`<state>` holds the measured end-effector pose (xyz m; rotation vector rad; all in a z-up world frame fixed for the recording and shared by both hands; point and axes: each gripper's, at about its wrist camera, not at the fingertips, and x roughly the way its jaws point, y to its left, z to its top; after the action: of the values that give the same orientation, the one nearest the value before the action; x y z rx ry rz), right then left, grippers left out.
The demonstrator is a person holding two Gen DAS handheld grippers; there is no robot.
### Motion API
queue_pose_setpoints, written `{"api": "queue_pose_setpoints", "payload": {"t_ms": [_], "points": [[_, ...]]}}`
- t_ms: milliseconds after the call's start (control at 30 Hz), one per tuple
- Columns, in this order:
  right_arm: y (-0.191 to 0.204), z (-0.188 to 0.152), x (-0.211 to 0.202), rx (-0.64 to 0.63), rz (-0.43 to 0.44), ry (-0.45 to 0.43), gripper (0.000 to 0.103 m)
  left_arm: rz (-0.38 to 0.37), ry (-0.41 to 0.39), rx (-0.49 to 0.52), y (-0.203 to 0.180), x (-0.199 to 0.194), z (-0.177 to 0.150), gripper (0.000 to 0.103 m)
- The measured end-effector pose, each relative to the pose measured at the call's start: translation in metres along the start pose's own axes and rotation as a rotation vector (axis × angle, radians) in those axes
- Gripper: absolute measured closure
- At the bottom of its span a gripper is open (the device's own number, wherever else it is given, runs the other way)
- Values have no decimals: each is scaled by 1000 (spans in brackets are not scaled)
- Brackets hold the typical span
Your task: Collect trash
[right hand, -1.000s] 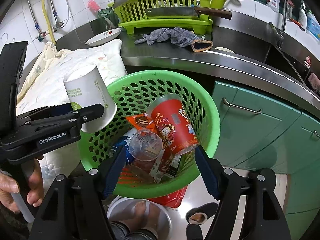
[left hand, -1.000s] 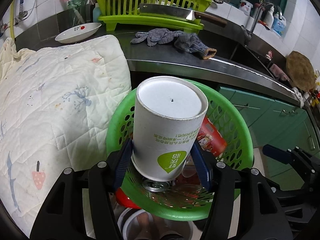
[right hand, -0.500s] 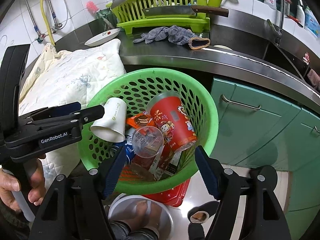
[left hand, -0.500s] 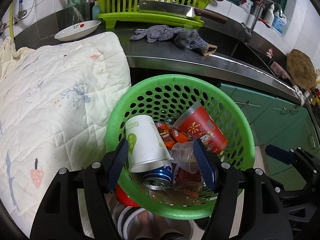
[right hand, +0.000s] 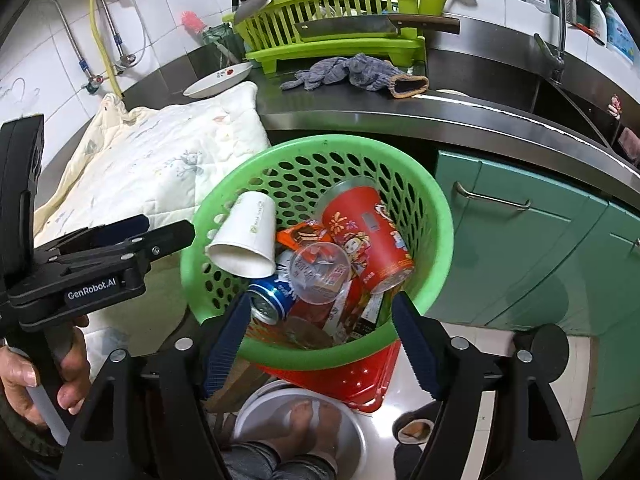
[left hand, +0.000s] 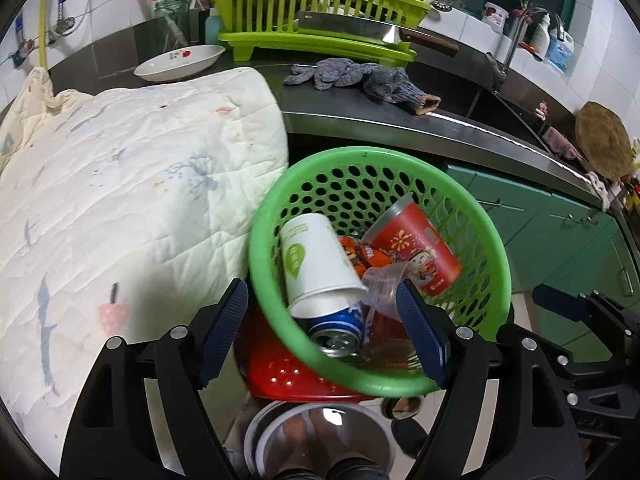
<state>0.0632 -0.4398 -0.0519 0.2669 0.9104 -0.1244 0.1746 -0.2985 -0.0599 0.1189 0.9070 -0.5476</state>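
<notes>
The paper cup (left hand: 316,264) lies on its side inside the green basket (left hand: 494,240), against the left wall, mouth turned toward the cameras. It rests on a blue can (left hand: 338,326), which lies under its mouth end. Just beside the cup on the right are an orange wrapper (left hand: 354,254), a clear plastic cup (right hand: 319,272) lying mouth up, and a red tub (left hand: 416,250) tilted on its side against the far wall. Further wrappers sit lower in the basket; details cannot be made out.

The left gripper (left hand: 322,330) stands open and empty, its blue pads either side of the basket's near rim; nothing is between them. In the right view it (right hand: 166,236) appears just left of the basket, apart from the cup, with the person's hand (right hand: 36,376) on its handle. The right gripper (right hand: 318,342) is likewise open and empty, fingers spread over the basket's near rim.

The basket sits tilted on a red bin (right hand: 348,384), with a white basin (right hand: 304,428) on the floor below. A quilt (left hand: 120,208) lies just left of the basket. Behind, the dark counter (left hand: 360,108) carries a grey rag (left hand: 360,78), a plate (left hand: 180,62) and a green dish rack (left hand: 316,12) with a cleaver (left hand: 352,28) laid across it. Green cabinets (right hand: 532,248) stand to the right.
</notes>
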Motion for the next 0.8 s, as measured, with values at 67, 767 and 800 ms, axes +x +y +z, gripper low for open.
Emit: {"api": "queue_pose_setpoints", "payload": {"t_ms": [67, 767, 800], "points": [[4, 0, -3, -6, -7, -11, 28, 11, -4, -4, 5, -6, -3, 25], [44, -25, -33, -5, -12, -19, 16, 114, -108, -84, 66, -92, -36, 7], [46, -26, -34, -9, -13, -20, 15, 119, -110, -88, 69, -94, -37, 7]]}}
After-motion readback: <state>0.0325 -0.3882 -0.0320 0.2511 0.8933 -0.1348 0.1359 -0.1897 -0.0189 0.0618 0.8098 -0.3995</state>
